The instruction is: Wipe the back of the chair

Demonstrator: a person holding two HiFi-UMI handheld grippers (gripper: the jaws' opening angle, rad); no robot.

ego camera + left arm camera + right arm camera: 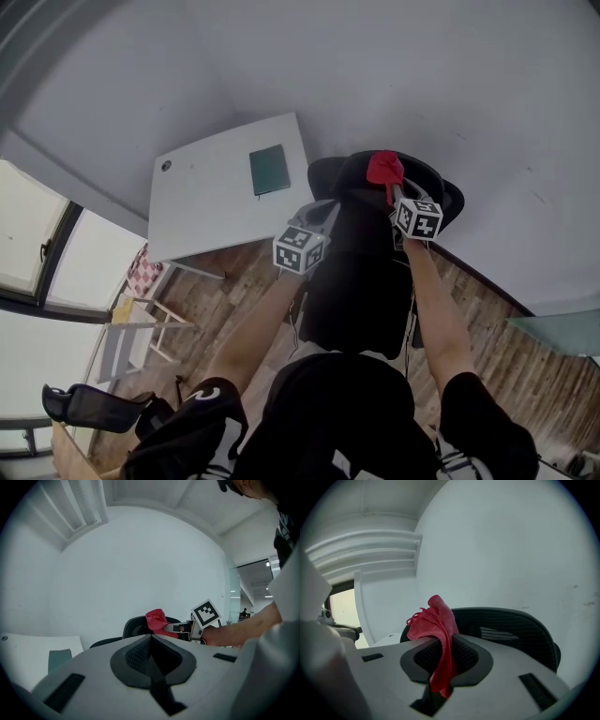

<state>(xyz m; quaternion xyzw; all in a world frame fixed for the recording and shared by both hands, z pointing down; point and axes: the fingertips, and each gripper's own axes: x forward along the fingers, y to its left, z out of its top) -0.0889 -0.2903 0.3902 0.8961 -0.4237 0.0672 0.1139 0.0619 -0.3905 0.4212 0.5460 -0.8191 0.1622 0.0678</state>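
Note:
A black mesh office chair (361, 272) stands below me, with its backrest top (511, 630) curving across the right gripper view. My right gripper (389, 187) is shut on a red cloth (436, 625), which it holds just above the top edge of the chair back (427, 183). The cloth (384, 167) bunches up above the jaws and hangs down between them. My left gripper (323, 214) sits at the chair's left side, jaws closed with nothing between them. From the left gripper view, the red cloth (157, 619) and the right gripper (180, 627) show ahead.
A white table (225, 187) with a dark green book (269, 169) stands left of the chair. White walls rise close behind. Wooden floor (506, 337) lies beneath. A wooden stool (141, 323) and another black chair (89, 405) stand at lower left.

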